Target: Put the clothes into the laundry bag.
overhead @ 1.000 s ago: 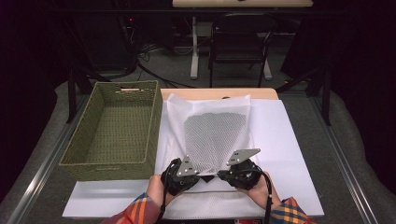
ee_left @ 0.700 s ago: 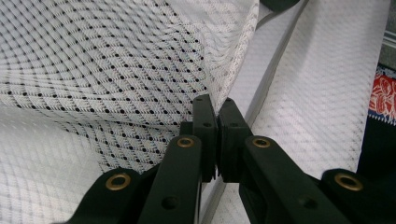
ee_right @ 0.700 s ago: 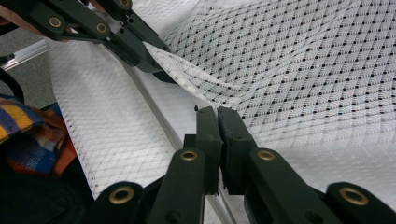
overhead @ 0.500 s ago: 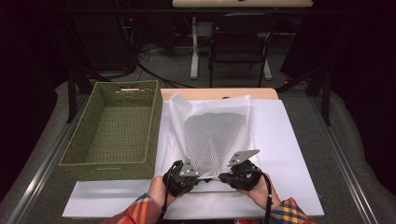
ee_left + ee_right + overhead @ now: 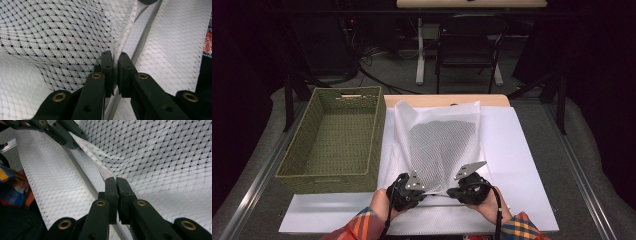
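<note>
**Mesh bag gripped at its near edge, fold barely begun**

Mesh bag (image 5: pixel 439 142) lies flat on the white sheet (image 5: pixel 522 165), just beside the basket (image 5: pixel 332 140), with something dark inside it. I have both tools on its near edge: my left gripper (image 5: pixel 115 65) is clamped on the mesh hem, and my right gripper (image 5: pixel 116 187) is pinched on the same edge a little way along it. Between them the near edge rises off the sheet, while the far end rests flat. I judge the grasp done and the lift only started; carrying that edge over, or moving the bag to the basket, is all left. Against the earlier frames very little differs: my hands sit in nearly the same place, and the bag's outline looks unchanged.
</note>
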Motion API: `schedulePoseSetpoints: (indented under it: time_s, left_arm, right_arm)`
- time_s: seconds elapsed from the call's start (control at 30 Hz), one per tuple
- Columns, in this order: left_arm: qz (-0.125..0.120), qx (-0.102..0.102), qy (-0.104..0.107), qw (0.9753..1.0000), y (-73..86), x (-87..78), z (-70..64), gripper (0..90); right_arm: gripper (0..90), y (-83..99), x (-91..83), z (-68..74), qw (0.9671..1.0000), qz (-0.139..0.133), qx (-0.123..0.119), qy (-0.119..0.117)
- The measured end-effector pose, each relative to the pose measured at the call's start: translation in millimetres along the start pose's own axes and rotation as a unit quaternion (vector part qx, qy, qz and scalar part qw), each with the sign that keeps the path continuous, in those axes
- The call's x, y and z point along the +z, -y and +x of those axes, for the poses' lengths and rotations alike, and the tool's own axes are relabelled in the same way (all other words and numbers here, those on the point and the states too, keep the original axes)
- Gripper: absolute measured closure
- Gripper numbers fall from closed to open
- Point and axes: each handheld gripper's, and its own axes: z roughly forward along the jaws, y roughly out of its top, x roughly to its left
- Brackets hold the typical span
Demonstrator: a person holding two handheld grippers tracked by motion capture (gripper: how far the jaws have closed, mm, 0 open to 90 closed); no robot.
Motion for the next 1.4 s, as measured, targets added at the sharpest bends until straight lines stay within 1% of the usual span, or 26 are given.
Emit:
schedulePoseSetpoints:
  time_s: [0.07, 0.1, 0.13, 0.17, 0.23, 0.27, 0.33, 0.47, 0.6, 0.67, 0.7, 0.73, 0.77, 0.83, 0.87, 0.97, 1.0, 1.07, 1.2, 1.23, 1.27, 1.33, 1.37, 1.4]
  left_arm:
    - [0.001, -0.002, 0.005, 1.0, 0.7, 0.5, 0.3, 86.3]
    - [0.006, -0.004, 0.007, 1.0, 0.9, 1.2, 0.5, 86.8]
    - [0.013, -0.003, 0.017, 0.9998, 1.1, 2.7, 1.5, 86.8]
    - [0.016, -0.005, 0.019, 0.9997, 1.7, 4.1, 1.1, 86.8]
    - [0.026, 0.0, 0.024, 0.9994, 2.0, 5.8, 1.2, 86.0]
    - [0.026, 0.001, 0.021, 0.9994, 1.8, 5.8, 0.9, 84.6]
    - [0.022, 0.002, 0.024, 0.9995, 1.3, 4.0, 0.6, 81.5]
    - [0.02, 0.0, 0.037, 0.9991, 1.6, 3.3, 0.1, 79.9]
    - [0.04, 0.003, 0.043, 0.9983, 2.8, 8.8, -0.8, 81.9]
    - [0.051, 0.0, 0.047, 0.9976, 4.3, 12.7, 0.4, 82.5]
    - [0.054, -0.003, 0.045, 0.9975, 5.3, 14.1, 1.0, 83.2]
    - [0.06, -0.005, 0.047, 0.9971, 6.0, 15.2, 1.9, 83.9]
    - [0.055, -0.01, 0.049, 0.9973, 6.7, 16.1, 2.3, 84.0]
    - [0.056, -0.012, 0.052, 0.997, 7.0, 16.2, 3.4, 84.3]
    - [0.055, -0.018, 0.055, 0.9968, 7.4, 16.7, 3.4, 84.4]
    - [0.055, -0.022, 0.06, 0.9964, 8.0, 17.3, 4.5, 84.7]
    - [0.058, -0.02, 0.063, 0.9961, 8.0, 17.5, 4.8, 84.7]
    - [0.06, -0.02, 0.062, 0.9961, 7.7, 17.6, 3.9, 84.9]
    - [0.057, -0.022, 0.066, 0.9959, 8.2, 17.8, 4.4, 83.3]
    - [0.058, -0.021, 0.066, 0.9959, 8.0, 17.6, 4.6, 82.5]
    - [0.057, -0.02, 0.067, 0.9959, 8.0, 17.6, 4.7, 82.1]
    - [0.059, -0.018, 0.067, 0.9958, 7.8, 16.9, 4.7, 80.4]
    - [0.058, -0.016, 0.068, 0.9959, 7.7, 16.4, 5.6, 79.1]
    - [0.058, -0.018, 0.066, 0.9959, 7.6, 15.6, 6.3, 76.9]
  right_arm:
    - [88.0, 0.7, 1.1, -0.4, 1.0, 0.004, 0.002, 0.0]
    - [88.1, 0.9, 1.8, -0.6, 1.0, 0.005, 0.001, -0.001]
    - [88.1, 1.1, 2.5, -0.4, 1.0, 0.007, 0.0, -0.001]
    - [88.1, 1.3, 3.2, -0.2, 1.0, 0.009, -0.001, 0.0]
    - [88.2, 2.2, 5.6, 0.1, 0.9999, 0.014, -0.003, -0.003]
    - [88.2, 2.8, 7.4, 0.2, 0.9998, 0.017, -0.004, -0.002]
    - [88.2, 3.8, 10.0, 0.3, 0.9997, 0.025, -0.005, -0.002]
    - [88.3, 4.4, 11.4, -0.3, 0.9996, 0.029, -0.006, -0.003]
    - [88.2, 5.9, 14.6, -1.1, 0.9992, 0.038, -0.005, -0.004]
    - [88.2, 6.6, 16.2, -0.6, 0.999, 0.044, -0.003, -0.004]
    - [88.2, 6.7, 17.1, -1.0, 0.9989, 0.045, -0.008, -0.005]
    - [88.2, 7.0, 18.2, -0.7, 0.9989, 0.045, -0.005, -0.006]
    - [88.2, 7.3, 19.0, -0.9, 0.9988, 0.048, -0.007, -0.005]
    - [88.1, 8.4, 21.6, -1.3, 0.9986, 0.052, -0.008, -0.005]
    - [88.0, 9.0, 22.8, -1.6, 0.9985, 0.054, -0.009, -0.006]
    - [87.7, 9.6, 24.5, -1.5, 0.9982, 0.06, -0.007, -0.006]
    - [87.5, 9.7, 24.8, -1.6, 0.9981, 0.06, -0.007, -0.005]
    - [87.3, 10.5, 26.1, -2.0, 0.9978, 0.066, -0.01, -0.004]
    - [86.8, 11.1, 26.6, -3.0, 0.9979, 0.065, -0.006, -0.008]
    - [85.7, 11.3, 26.6, -4.5, 0.9978, 0.065, -0.004, -0.013]
    - [84.7, 11.7, 26.3, -4.9, 0.9978, 0.065, 0.003, -0.015]
    - [82.3, 12.2, 26.0, -6.7, 0.9978, 0.064, 0.0, -0.016]
    - [80.7, 12.3, 25.8, -6.4, 0.9978, 0.065, 0.003, -0.014]
    - [78.8, 12.3, 25.4, -6.5, 0.9978, 0.065, 0.001, -0.011]
